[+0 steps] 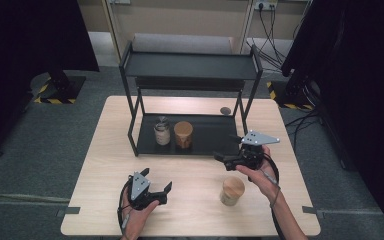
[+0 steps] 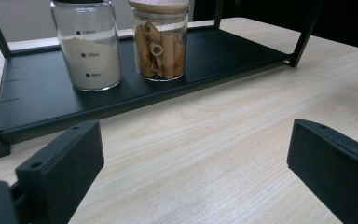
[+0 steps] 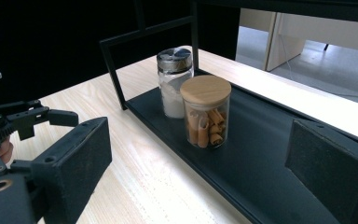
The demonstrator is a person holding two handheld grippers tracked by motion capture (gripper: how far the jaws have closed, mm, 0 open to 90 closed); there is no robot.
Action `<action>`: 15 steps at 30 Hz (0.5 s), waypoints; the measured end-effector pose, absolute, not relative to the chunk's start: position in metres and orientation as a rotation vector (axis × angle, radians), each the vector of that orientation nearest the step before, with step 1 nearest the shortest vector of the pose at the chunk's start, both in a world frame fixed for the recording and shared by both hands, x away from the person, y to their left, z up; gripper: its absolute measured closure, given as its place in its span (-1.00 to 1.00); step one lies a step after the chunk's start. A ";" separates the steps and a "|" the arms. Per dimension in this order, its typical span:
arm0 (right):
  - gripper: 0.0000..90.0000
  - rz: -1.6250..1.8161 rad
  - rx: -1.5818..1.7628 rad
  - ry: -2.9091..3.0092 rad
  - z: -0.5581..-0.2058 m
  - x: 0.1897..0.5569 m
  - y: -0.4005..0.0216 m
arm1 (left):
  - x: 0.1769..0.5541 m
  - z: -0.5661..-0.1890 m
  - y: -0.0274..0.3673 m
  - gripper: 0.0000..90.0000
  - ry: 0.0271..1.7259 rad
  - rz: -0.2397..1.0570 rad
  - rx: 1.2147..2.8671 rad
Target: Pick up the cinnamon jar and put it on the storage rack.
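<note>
On the table [image 1: 105,165] before me: black two-tier rack [image 1: 190,65], two jars already on its bottom shelf.
Pasta jar [image 3: 206,112] and white-powder jar [image 3: 174,83] stand side by side there; a third wooden-lidded jar [image 1: 231,191] still waits on the tabletop near my right gripper [image 1: 226,161], jaws released, empty. My left gripper [image 1: 156,180] hangs open too.

Pale wood-grain bench [image 1: 105,165]. Matt black metal shelf rack [image 1: 205,145]. Clear glass jar of tan pasta tubes [image 3: 205,112], light wooden lid. Clear glass jar of white powder [image 3: 174,83], silver lid, black printed scale marks. Black tongs [image 1: 156,186].
</note>
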State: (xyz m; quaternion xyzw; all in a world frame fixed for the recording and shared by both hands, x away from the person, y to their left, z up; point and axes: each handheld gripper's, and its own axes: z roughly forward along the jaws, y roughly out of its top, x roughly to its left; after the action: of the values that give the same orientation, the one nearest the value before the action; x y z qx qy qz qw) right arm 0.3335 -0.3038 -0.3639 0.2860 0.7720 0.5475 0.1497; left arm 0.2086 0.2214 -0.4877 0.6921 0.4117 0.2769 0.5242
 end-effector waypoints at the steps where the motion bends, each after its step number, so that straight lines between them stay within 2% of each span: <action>1: -0.84 1.573 0.824 2.218 -0.364 0.333 -0.304 | 0.209 -0.488 0.222 -0.93 0.986 0.662 1.655; 15: -0.84 1.562 0.856 2.217 -0.371 0.323 -0.316 | 0.209 -0.488 0.222 -0.93 0.985 0.661 1.656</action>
State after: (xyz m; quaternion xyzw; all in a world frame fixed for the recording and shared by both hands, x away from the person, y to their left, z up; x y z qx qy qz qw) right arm 0.3225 -0.3161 -0.3712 0.2976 0.7710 0.5432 0.1481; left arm 0.2087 0.2217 -0.4878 0.6920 0.4118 0.2763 0.5246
